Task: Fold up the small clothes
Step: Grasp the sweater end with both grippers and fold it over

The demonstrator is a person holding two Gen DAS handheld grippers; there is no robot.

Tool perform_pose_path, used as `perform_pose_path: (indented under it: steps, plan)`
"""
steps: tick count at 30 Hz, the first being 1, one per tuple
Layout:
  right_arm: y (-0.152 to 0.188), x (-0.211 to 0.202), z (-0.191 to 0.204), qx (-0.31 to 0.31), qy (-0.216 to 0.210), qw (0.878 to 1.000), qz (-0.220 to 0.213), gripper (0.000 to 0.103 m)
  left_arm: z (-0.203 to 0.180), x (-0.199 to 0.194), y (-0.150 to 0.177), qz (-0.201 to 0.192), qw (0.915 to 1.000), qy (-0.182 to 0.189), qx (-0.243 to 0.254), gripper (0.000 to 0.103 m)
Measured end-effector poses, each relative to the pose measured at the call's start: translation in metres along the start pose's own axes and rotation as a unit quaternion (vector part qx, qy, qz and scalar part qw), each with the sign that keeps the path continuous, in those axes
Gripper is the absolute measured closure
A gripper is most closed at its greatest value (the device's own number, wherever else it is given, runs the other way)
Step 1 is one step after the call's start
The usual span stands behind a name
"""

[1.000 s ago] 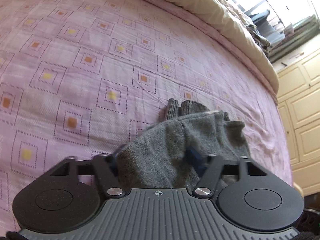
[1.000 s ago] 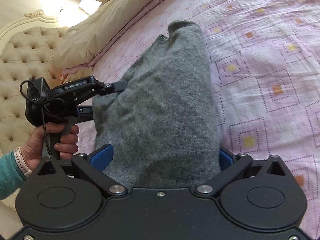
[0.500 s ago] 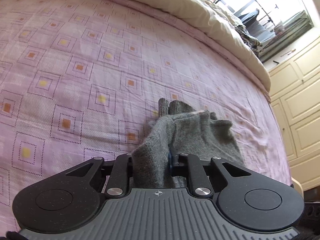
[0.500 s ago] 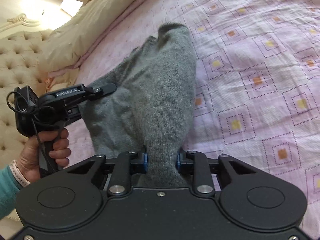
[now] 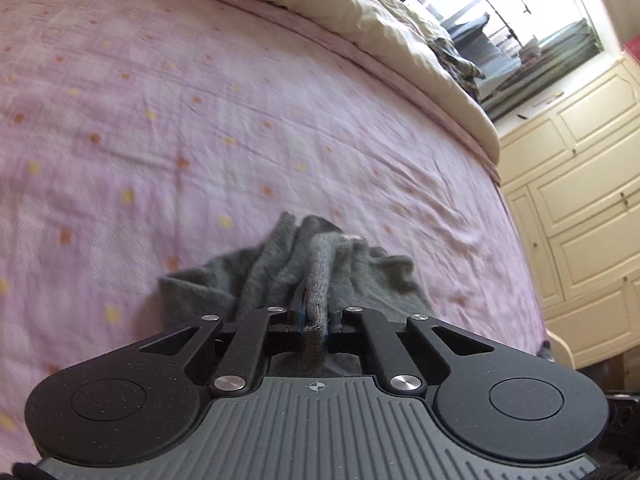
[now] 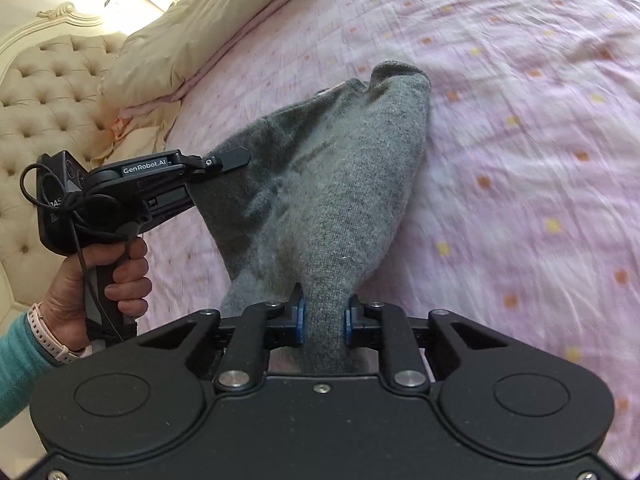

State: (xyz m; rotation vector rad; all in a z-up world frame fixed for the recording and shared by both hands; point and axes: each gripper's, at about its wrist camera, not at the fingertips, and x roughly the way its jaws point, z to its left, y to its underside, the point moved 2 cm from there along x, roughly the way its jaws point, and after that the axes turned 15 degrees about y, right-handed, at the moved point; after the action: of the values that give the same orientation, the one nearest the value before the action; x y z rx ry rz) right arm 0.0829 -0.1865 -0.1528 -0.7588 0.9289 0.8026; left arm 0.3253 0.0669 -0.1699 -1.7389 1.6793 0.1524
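A small grey knitted garment (image 6: pixel 328 184) hangs lifted above the pink patterned bedsheet (image 6: pixel 520 128), stretched between both grippers. My right gripper (image 6: pixel 324 316) is shut on a bunched near edge of it. My left gripper (image 5: pixel 314 322) is shut on another edge of the same grey knit (image 5: pixel 288 264), which drapes crumpled ahead of it onto the sheet (image 5: pixel 160 120). In the right wrist view the left gripper (image 6: pixel 236 158) shows from the side, pinching the garment's left edge, with a hand (image 6: pixel 100 276) around its handle.
A cream duvet (image 5: pixel 380 28) lies bunched along the bed's far side. A tufted beige headboard (image 6: pixel 48 92) and a cream pillow (image 6: pixel 192 28) stand at the head. Cream wardrobe doors (image 5: pixel 580 208) rise beyond the bed's right edge.
Both grippers went from open around the grey garment to shut on it. They have since lifted it off the sheet, and the cloth now hangs stretched between them.
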Motion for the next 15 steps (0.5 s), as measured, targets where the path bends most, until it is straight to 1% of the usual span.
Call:
perform_pose_path:
  steps: [2, 4, 5, 7, 8, 9, 10, 11, 12, 13, 14, 15]
  plan:
    - [0.009, -0.007, -0.014, 0.003, 0.002, 1.000, 0.007, 0.077, -0.013, 0.004, 0.017, 0.006, 0.9999, -0.004, 0.009, 0.097]
    - [0.019, -0.013, -0.027, 0.006, 0.002, 1.000, 0.011, 0.078, -0.023, 0.004, 0.031, 0.003, 0.9997, -0.015, 0.019, 0.096]
    - [0.022, -0.015, -0.033, 0.004, 0.004, 1.000, 0.012, 0.082, -0.026, 0.004, 0.036, 0.000, 0.9996, -0.022, 0.019, 0.096]
    - [0.026, -0.019, -0.040, 0.002, 0.005, 1.000, 0.014, 0.083, -0.028, 0.000, 0.042, -0.012, 0.9990, -0.037, 0.022, 0.095]
    - [0.027, -0.020, -0.044, 0.003, 0.006, 1.000, 0.021, 0.083, -0.028, -0.001, 0.043, -0.019, 0.9982, -0.051, 0.025, 0.095]
    - [0.029, -0.019, -0.048, 0.005, 0.012, 1.000, 0.028, 0.083, -0.027, -0.002, 0.043, -0.022, 0.9967, -0.072, 0.030, 0.092]
    - [0.032, -0.020, -0.050, 0.003, 0.023, 0.999, 0.028, 0.080, -0.023, -0.003, 0.042, -0.024, 0.9938, -0.103, 0.035, 0.088]
    - [0.034, -0.022, -0.052, 0.003, 0.030, 0.999, 0.026, 0.076, -0.018, -0.004, 0.042, -0.030, 0.9892, -0.138, 0.039, 0.074]
    - [0.035, -0.024, -0.055, 0.007, 0.035, 0.999, 0.022, 0.076, -0.011, -0.006, 0.040, -0.037, 0.9845, -0.168, 0.038, 0.070]
    - [0.037, -0.027, -0.058, 0.016, 0.036, 0.999, 0.018, 0.075, -0.003, -0.009, 0.037, -0.044, 0.9801, -0.191, 0.032, 0.070]
    - [0.038, -0.030, -0.061, 0.024, 0.034, 0.999, 0.013, 0.069, 0.005, -0.012, 0.034, -0.048, 0.9764, -0.209, 0.024, 0.070]
    - [0.039, -0.033, -0.063, 0.031, 0.035, 0.999, 0.005, 0.061, 0.011, -0.016, 0.032, -0.051, 0.9725, -0.227, 0.016, 0.070]
